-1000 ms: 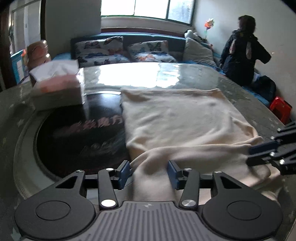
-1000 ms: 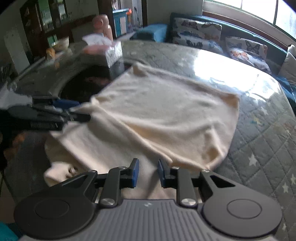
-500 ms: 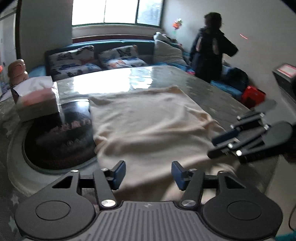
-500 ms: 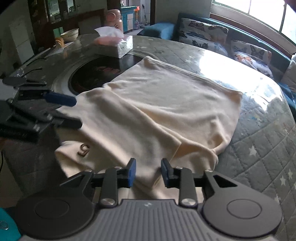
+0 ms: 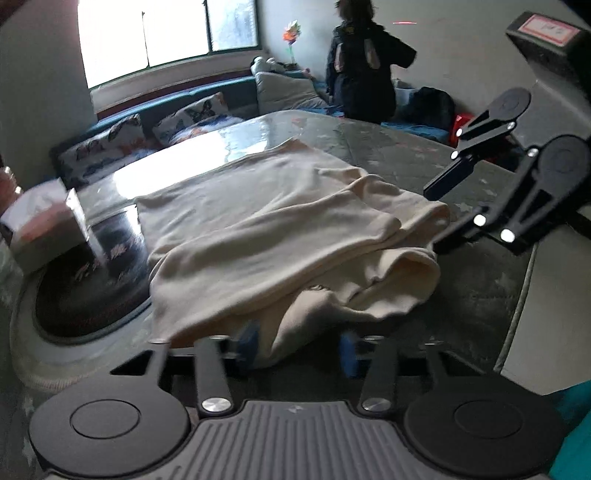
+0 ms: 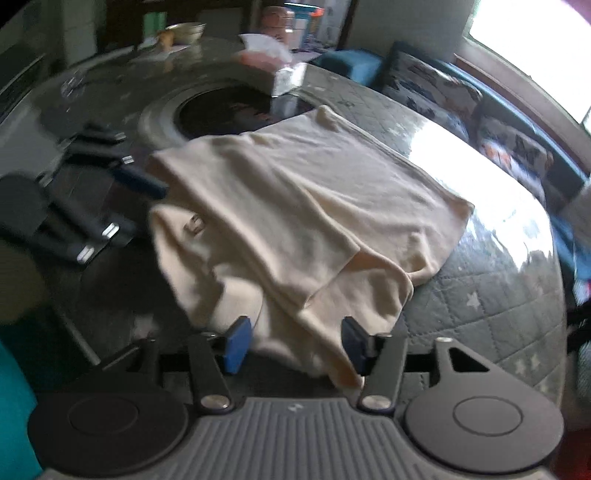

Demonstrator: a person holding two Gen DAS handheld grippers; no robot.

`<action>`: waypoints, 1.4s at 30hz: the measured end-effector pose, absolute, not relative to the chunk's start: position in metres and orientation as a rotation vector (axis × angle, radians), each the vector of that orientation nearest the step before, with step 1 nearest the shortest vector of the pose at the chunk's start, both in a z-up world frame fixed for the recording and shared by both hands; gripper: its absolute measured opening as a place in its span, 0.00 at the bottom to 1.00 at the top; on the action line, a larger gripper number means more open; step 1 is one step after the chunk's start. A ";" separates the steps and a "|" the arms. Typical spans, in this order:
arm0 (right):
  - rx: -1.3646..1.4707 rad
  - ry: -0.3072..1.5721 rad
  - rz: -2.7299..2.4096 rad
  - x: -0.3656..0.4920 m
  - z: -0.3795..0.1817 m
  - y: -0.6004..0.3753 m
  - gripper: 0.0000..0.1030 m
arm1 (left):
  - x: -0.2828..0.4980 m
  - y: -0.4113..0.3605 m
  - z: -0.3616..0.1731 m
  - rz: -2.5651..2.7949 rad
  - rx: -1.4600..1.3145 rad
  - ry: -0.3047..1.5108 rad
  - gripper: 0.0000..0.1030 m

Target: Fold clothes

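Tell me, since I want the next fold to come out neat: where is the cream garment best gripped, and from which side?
Probably the cream garment is best taken at its bunched near hem, coming in low from the table's near edge: there the cloth lifts into loose folds, while the far part lies flat against the tabletop.

Nothing can be read with certainty: the dark round inset (image 5: pixel 92 280) in the table carries pale characters, blurred; the cream garment (image 6: pixel 295 206) bears a small mark near its left edge, unreadable; a pink-bordered label (image 5: pixel 546 27) on a dark box is illegible
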State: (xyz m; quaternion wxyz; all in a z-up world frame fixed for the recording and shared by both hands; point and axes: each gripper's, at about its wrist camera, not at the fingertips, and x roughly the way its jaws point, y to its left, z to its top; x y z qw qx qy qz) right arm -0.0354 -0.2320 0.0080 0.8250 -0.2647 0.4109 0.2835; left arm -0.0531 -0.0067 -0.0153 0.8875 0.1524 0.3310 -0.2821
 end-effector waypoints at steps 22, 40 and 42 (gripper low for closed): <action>-0.448 0.790 0.706 -0.001 -0.004 -0.213 0.12 | -0.013 0.009 0.006 -0.589 0.182 0.652 0.24; -0.315 0.815 0.683 0.023 0.026 -0.222 0.07 | -0.021 0.018 -0.009 -0.578 0.366 0.616 0.14; -0.311 0.808 0.688 0.018 0.026 -0.222 0.07 | -0.023 0.023 -0.006 -0.593 0.337 0.619 0.12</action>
